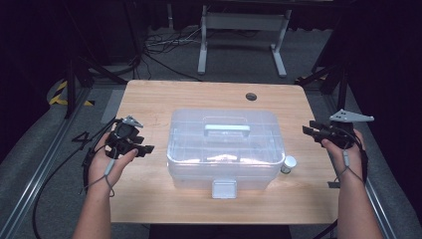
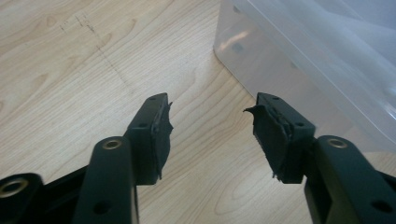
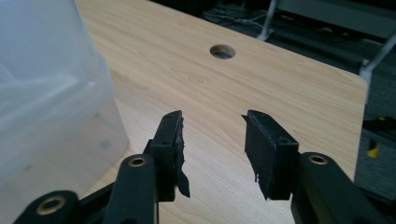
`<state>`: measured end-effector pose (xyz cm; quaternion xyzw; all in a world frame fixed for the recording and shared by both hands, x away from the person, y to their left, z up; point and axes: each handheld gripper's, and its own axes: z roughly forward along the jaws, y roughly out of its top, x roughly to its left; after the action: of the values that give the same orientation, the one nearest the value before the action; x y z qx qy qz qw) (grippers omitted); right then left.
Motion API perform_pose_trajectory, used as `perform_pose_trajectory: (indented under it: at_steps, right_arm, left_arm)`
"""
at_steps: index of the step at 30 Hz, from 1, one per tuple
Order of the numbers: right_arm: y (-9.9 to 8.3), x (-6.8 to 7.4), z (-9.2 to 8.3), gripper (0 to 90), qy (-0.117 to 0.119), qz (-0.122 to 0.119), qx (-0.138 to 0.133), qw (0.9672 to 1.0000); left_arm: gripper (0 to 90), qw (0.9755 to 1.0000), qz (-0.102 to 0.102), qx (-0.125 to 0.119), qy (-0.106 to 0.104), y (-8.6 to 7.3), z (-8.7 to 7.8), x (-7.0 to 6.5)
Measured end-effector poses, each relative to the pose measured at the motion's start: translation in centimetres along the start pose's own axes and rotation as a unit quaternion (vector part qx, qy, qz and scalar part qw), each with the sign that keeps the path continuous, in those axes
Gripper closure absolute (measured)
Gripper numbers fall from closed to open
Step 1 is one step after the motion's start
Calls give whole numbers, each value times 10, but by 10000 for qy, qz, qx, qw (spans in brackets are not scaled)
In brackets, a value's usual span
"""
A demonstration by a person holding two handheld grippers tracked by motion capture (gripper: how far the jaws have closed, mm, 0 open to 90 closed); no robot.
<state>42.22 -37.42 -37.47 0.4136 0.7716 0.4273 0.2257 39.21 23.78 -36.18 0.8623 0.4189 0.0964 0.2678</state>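
Centre of the table sits the clear plastic storage box [image 1: 225,149] with its pale green carry handle [image 1: 227,129] lying flat on the lid and its front latch [image 1: 224,188] down at the near edge; the lid looks closed and the latch fastened, so by my reading nothing has been started on it yet; opening, lifting or moving it is all still to come. Just right of the box, near its right near corner, stands a small white round cap or pot [image 1: 288,163], untouched. Out to the left, the left gripper [image 1: 145,149] hovers beside the box's left wall, jaws parted with only bare wood between them, holding nothing. Over on the right, the right gripper [image 1: 307,130] hangs near the box's right end, jaws likewise apart and empty. Under it all, the light wooden table [image 1: 149,99], with a round cable hole [image 1: 251,96] at the far side.
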Motion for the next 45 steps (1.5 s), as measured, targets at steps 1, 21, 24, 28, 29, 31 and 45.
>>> perform_pose_trajectory:
  at_steps: [1,21,24,28,29,31,45]
  right_arm:
    - [-1,-2,-3,672,37,142,64,9999]
    - [-4,-4,-7,705,547,-62,749,9957]
    - [-5,-6,-7,705,526,-68,717,9960]
    - [-9,-10,-13,701,541,143,474,9973]
    - [-9,-10,-14,692,579,182,415,9973]
    - [-10,-11,-15,688,610,208,333,9974]
    - [-13,-11,-16,679,637,208,271,9974]
  left_arm:
    - [490,10000,18,26,16,0,-2,-1]
    - [527,9999,55,-45,-86,4,-13,1]
    - [525,9998,101,-73,-124,7,-17,-1]
    - [519,9996,210,-96,-161,19,-24,-7]
    - [517,9994,280,-101,-198,21,-26,-8]
    - [515,9992,297,-106,-250,23,-28,-9]
    - [509,9960,775,-129,-431,57,-49,-32]
